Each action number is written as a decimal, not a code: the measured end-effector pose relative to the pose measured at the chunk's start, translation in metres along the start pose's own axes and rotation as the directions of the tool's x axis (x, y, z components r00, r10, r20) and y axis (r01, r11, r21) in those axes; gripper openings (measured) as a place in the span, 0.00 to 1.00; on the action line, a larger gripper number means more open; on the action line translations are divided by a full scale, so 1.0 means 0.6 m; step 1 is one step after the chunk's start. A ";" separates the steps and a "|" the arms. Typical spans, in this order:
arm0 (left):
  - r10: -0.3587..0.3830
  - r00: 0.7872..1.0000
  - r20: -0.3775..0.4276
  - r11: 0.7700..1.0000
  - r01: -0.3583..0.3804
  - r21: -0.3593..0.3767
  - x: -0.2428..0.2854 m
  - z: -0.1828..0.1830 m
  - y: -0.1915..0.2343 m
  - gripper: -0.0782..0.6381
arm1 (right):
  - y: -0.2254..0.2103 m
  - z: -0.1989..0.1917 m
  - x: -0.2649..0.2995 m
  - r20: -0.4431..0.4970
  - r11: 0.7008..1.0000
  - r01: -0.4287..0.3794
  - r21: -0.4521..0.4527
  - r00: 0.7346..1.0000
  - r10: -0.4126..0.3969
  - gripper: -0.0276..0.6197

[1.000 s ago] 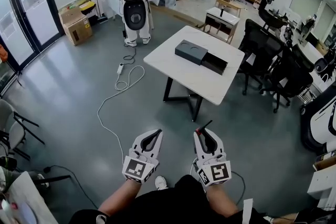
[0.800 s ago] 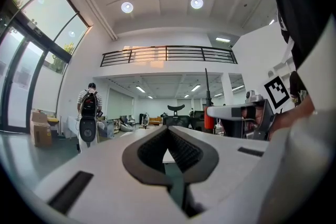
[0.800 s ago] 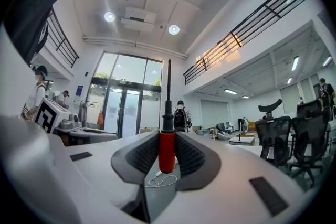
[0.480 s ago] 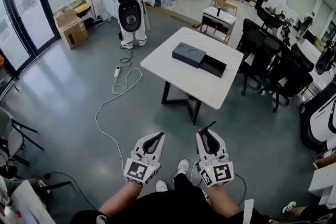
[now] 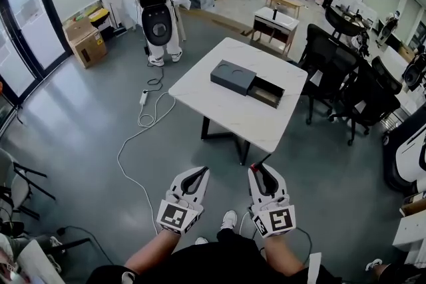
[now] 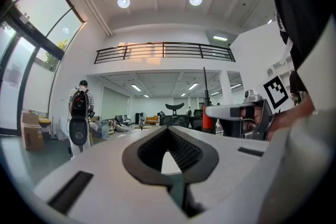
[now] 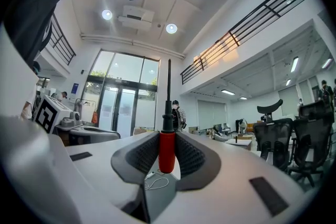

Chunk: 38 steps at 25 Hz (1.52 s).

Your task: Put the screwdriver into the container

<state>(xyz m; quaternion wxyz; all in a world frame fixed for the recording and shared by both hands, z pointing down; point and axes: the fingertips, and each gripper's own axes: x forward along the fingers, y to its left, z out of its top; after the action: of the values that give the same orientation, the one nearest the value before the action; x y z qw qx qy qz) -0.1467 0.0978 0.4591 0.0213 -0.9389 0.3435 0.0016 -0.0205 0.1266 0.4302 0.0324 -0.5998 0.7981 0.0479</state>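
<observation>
In the head view a dark grey container [image 5: 247, 82], its right part open, lies on a white square table [image 5: 219, 113] some way ahead of me. My right gripper [image 5: 261, 169] is held low in front of my body, shut on the red handle of a screwdriver [image 5: 257, 167] whose black shaft points up and forward. In the right gripper view the screwdriver [image 7: 166, 150] stands upright between the ribbed pads of that gripper [image 7: 167, 136]. My left gripper [image 5: 194, 173] is beside it, shut with nothing in it; its view shows that gripper [image 6: 168, 129] with the tips together.
A person with a backpack [image 5: 154, 3] stands beyond the table's left side. A white cable and power strip [image 5: 143, 98] trail over the grey floor. Black office chairs [image 5: 333, 70] crowd the table's right side. A cardboard box [image 5: 83, 42] sits by the glass doors.
The table and container have come nearer and shifted slightly left in the head view as I walk forward. Both grippers hold the same pose; the screwdriver stays gripped.
</observation>
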 end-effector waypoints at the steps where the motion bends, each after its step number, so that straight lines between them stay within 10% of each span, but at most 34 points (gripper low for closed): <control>1: 0.005 1.000 -0.003 1.000 -0.005 0.001 0.016 0.000 0.004 0.12 | -0.013 -0.002 0.009 0.004 1.000 -0.002 0.002 1.000 0.002 0.21; 17: 0.026 0.999 -0.030 0.999 -0.026 0.022 0.204 0.004 0.010 0.12 | -0.171 -0.018 0.098 0.027 0.999 -0.044 0.025 0.999 0.043 0.21; 38: -0.064 0.998 0.009 0.998 0.064 0.002 0.324 0.012 0.152 0.12 | -0.193 -0.027 0.280 0.016 0.999 0.006 -0.041 1.000 -0.005 0.21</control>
<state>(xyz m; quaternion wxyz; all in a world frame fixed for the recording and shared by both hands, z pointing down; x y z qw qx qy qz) -0.0569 -0.0969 0.4451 0.0237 -0.9495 0.3129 0.0051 0.0439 -0.0677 0.4233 0.0265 -0.6022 0.7949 0.0691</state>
